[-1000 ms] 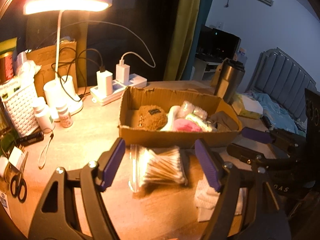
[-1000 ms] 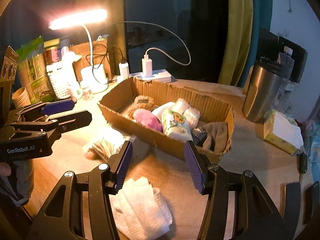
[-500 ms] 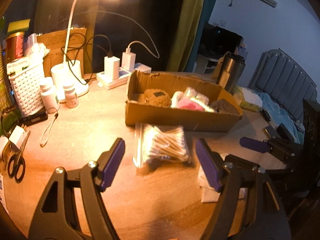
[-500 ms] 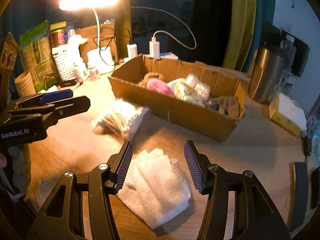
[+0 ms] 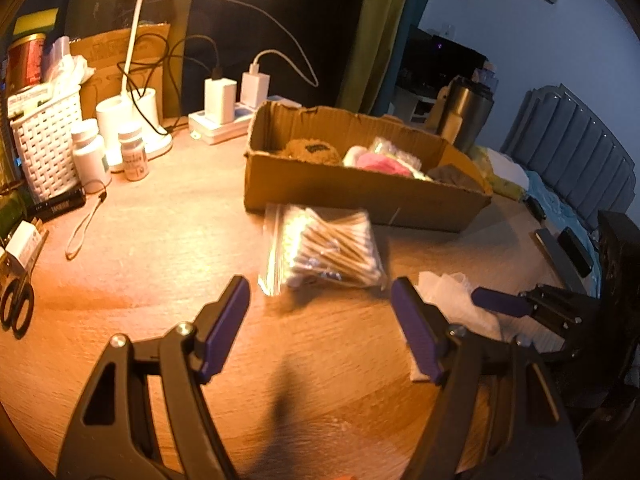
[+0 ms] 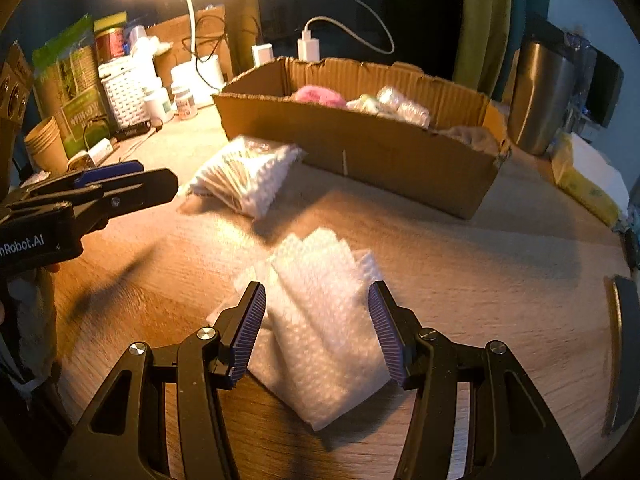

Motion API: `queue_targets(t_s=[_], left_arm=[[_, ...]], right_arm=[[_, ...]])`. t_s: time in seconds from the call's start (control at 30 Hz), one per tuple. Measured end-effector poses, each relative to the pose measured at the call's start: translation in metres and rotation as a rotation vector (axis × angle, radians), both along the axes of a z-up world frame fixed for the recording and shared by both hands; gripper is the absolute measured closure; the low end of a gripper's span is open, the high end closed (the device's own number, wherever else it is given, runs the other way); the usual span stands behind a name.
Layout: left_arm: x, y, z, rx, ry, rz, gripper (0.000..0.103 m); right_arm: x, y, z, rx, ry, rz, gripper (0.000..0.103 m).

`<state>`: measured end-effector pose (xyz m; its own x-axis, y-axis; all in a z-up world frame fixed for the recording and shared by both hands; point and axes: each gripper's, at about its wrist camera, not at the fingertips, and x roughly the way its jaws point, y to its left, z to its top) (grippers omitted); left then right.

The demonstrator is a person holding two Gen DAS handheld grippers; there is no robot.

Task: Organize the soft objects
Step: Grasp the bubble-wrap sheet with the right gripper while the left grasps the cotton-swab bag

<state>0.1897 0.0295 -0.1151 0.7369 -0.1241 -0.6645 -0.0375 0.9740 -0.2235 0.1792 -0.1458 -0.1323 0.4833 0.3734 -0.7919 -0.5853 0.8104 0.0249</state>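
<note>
The cardboard box (image 6: 360, 152) already holds several soft items; just in front of it on the tabletop (image 6: 500, 264) lie a cotton-swab bag (image 5: 328, 250) and folded white cloth (image 6: 320, 328), each between a spread hand-held gripper: left (image 5: 320, 320), right (image 6: 316, 330).

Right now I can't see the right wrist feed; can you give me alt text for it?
The right gripper hangs open over a folded white cloth on the wooden table, its fingers either side of the cloth. Beyond lie a bag of cotton swabs and a cardboard box holding soft items; the left gripper shows at the left edge.
</note>
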Motion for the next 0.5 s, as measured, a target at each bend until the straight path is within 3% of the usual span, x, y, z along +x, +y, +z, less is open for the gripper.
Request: queue_targets(t_s=[0.17,0.37,0.5], left_arm=[[0.004,-0.001,-0.003,0.002,0.016,0.004,0.028],[0.012,-0.001,-0.005,0.012,0.031,0.012,0.027],[0.020,-0.003,-0.006,0.019,0.047,0.010,0.027]], right_arm=[[0.000,0.006,-0.009,-0.025,0.001,0.020,0.037],[0.010,0.006,-0.010,-0.032,-0.011,0.013,0.037],[0.019,-0.002,-0.009,-0.025,-0.012,-0.008,0.048]])
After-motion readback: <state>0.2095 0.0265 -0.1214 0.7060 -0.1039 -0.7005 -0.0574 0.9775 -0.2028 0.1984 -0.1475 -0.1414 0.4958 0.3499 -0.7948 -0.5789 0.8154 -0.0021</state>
